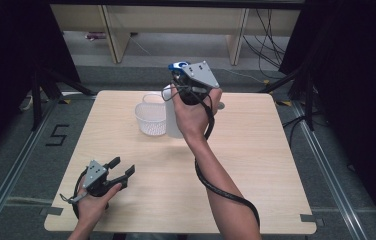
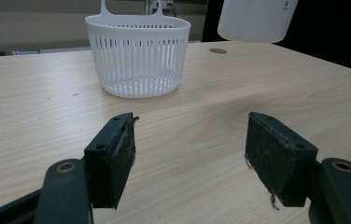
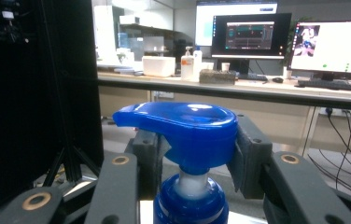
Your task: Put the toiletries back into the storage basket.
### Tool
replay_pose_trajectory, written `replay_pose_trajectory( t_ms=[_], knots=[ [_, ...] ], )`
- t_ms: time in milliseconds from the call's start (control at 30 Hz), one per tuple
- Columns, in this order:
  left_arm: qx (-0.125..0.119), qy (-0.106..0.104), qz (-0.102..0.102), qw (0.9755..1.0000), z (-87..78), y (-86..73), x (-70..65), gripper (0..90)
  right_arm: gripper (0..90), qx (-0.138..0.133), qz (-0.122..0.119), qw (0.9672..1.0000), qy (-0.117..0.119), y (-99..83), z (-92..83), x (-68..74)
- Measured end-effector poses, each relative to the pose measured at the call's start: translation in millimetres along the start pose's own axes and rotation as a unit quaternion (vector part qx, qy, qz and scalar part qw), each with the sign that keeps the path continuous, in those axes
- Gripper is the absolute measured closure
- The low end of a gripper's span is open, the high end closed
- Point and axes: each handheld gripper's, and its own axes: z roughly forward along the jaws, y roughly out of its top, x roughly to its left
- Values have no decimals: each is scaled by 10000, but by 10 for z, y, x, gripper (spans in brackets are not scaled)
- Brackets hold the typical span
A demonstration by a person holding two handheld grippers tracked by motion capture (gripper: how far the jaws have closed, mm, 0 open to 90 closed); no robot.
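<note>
Two tools are in my hands, and the job now looks like carrying a pump bottle over to the basket, so I'll go through things from biggest to smallest.

First the table (image 1: 256, 165): pale wood, with plenty of bare surface near me. I'd keep the load over it the whole way, so a slip costs nothing.

Next the bottle (image 1: 172, 120), white in the body and hanging upright off the table under my right hand, just beside the basket (image 1: 151, 119) and a little to its right in the high view. The left gripper view shows the bottle's base (image 2: 256, 19) in the air above the wood. My judgement is that it has to rise higher than the basket's rim before I bring it across, then go straight down into the middle.

The basket is white and slotted, light by the look of it, and stands on the far half of the table. A knock from the bottle's base would probably shove it, so I'd come in from above, not from the side.

The right tool (image 3: 197, 149) pinches the blue pump head (image 3: 183, 128) from both sides, with its pads pressing on the cap. That hold is high and the body hangs below, so I'd move slowly to stop it swinging.

The left tool (image 2: 190, 154) lies low near my edge, jaws spread, with nothing between them. I could use it to steady the basket.
</note>
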Motion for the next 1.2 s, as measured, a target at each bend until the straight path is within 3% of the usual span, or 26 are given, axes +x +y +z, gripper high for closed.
replay_pose_trajectory(
  t_ms=[267, 300, 433, 933, 967, 1200],
  knots=[
    [12, 10, -6, 10000, -6, 0, -4, 326, 603, -77, -24, 10000, 12, 99, 95, 54],
    [90, 73, -54, 9999, -23, 2, -13, 326, 602, -70, 54, 10000, 16, 104, 104, 69],
    [73, 81, -57, 9999, -25, 1, -5, 326, 603, -95, -47, 9999, 34, 150, 180, 106],
    [-16, 52, -34, 10000, -30, -4, 30, 326, 602, -212, -57, 9997, 133, 319, 389, 241],
    [87, 126, -86, 9998, -52, -2, 19, 326, 602, -199, -34, 9997, 160, 335, 418, 257],
    [84, 119, -76, 9999, -50, -1, 23, 326, 602, -190, -61, 9996, 174, 379, 520, 300]
  ],
)
